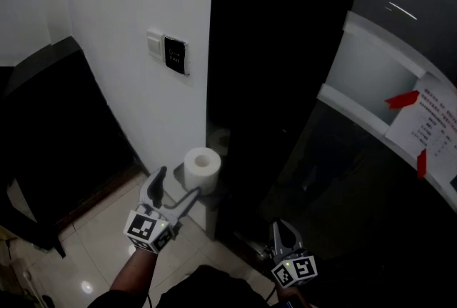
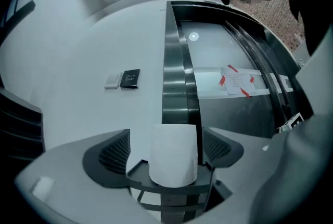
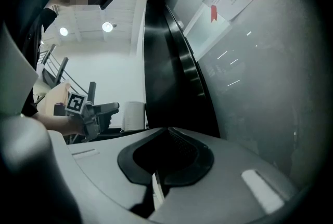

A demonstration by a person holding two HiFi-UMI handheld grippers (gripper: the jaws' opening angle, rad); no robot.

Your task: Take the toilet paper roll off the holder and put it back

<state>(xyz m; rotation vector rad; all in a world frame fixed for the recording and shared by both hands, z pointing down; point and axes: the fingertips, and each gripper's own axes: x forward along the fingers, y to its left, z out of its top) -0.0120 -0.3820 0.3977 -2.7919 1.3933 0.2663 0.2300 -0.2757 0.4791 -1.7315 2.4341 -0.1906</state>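
A white toilet paper roll stands upright on a dark grey holder by the white wall. My left gripper is open, just in front of the roll. In the left gripper view the roll stands between the two pads with a gap on each side, and the holder's rack shows under it. My right gripper hangs lower to the right, near the black frame, shut with nothing in it. In the right gripper view the gripper has its jaws together, and the roll and left gripper show at the left.
A white switch and a black card reader sit on the wall above the roll. A tall black frame stands right of the holder, then a glass panel with a taped paper notice. Dark furniture stands left, on a pale tiled floor.
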